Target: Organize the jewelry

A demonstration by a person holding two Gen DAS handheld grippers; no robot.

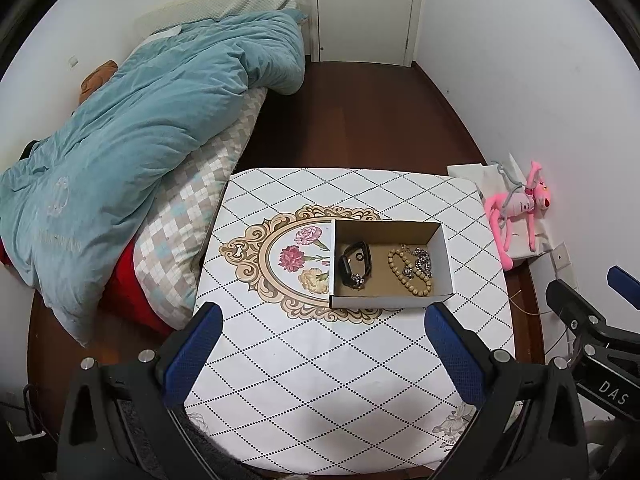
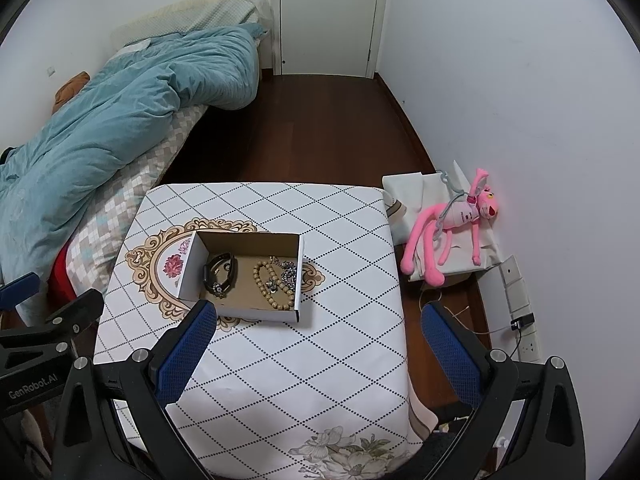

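Observation:
An open cardboard box point(image 1: 445, 258) point(image 2: 188, 268) sits on the white diamond-patterned table point(image 1: 320, 360) point(image 2: 320, 340). In it lie a black watch point(image 1: 354, 266) point(image 2: 219, 272), a tan bead bracelet point(image 1: 408, 272) point(image 2: 272, 284) and a silver chain point(image 1: 422, 262) point(image 2: 289, 272). My left gripper point(image 1: 324, 320) is open and empty, held above the table just short of the box. My right gripper point(image 2: 320, 320) is open and empty, near the box's front right; its left finger point(image 2: 188, 344) overlaps the box's front edge.
A bed with a teal duvet point(image 1: 140, 128) point(image 2: 120, 112) stands left of the table. A pink plush toy point(image 1: 520, 208) point(image 2: 452, 224) lies on a white bag by the right wall. Wall sockets and cables point(image 2: 520, 312) are at the right. A closed door point(image 2: 328, 16) is at the back.

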